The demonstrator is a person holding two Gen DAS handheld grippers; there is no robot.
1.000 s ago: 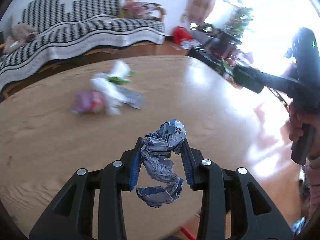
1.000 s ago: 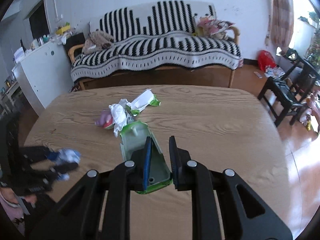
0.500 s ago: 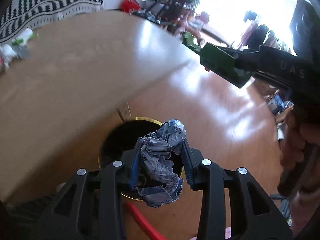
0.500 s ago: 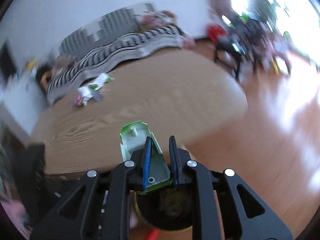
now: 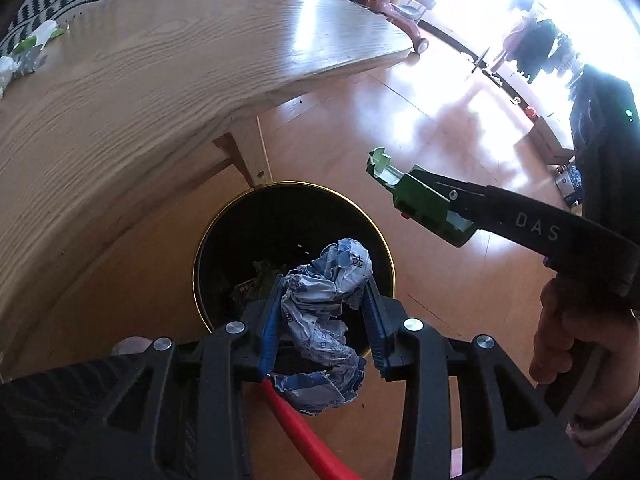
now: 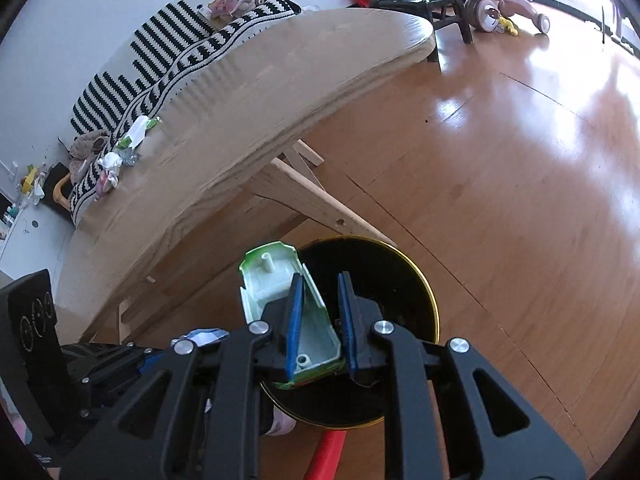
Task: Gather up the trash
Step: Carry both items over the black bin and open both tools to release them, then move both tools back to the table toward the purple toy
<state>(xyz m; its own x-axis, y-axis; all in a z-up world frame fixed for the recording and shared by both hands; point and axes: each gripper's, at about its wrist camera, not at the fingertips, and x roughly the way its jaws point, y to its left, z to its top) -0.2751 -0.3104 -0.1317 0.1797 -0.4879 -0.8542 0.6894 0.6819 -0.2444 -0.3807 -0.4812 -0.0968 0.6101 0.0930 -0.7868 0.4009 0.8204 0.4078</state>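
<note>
In the left wrist view my left gripper (image 5: 323,285) is shut on a crumpled blue and white paper wrapper (image 5: 326,308). It hangs over the near side of a black bin with a gold rim (image 5: 208,232) that stands on the floor by the table leg. Some trash lies at the bin's bottom. My right gripper (image 6: 320,280) is shut on one wall of a green and white plastic shell (image 6: 272,280), over the bin (image 6: 420,280). From the left wrist the right gripper (image 5: 444,206) and the shell (image 5: 416,196) show at the bin's right.
The wooden table (image 5: 140,80) overhangs the bin, its slanted leg (image 6: 320,200) just behind. More wrappers (image 6: 120,152) lie at the table's far end. A red rod (image 5: 304,440) runs under the grippers. A striped sofa, a black chair (image 6: 432,4) and a tricycle stand farther off.
Both grippers came off the table top and dropped down beside its edge to hang above the bin. Each still holds its piece of trash as before.
</note>
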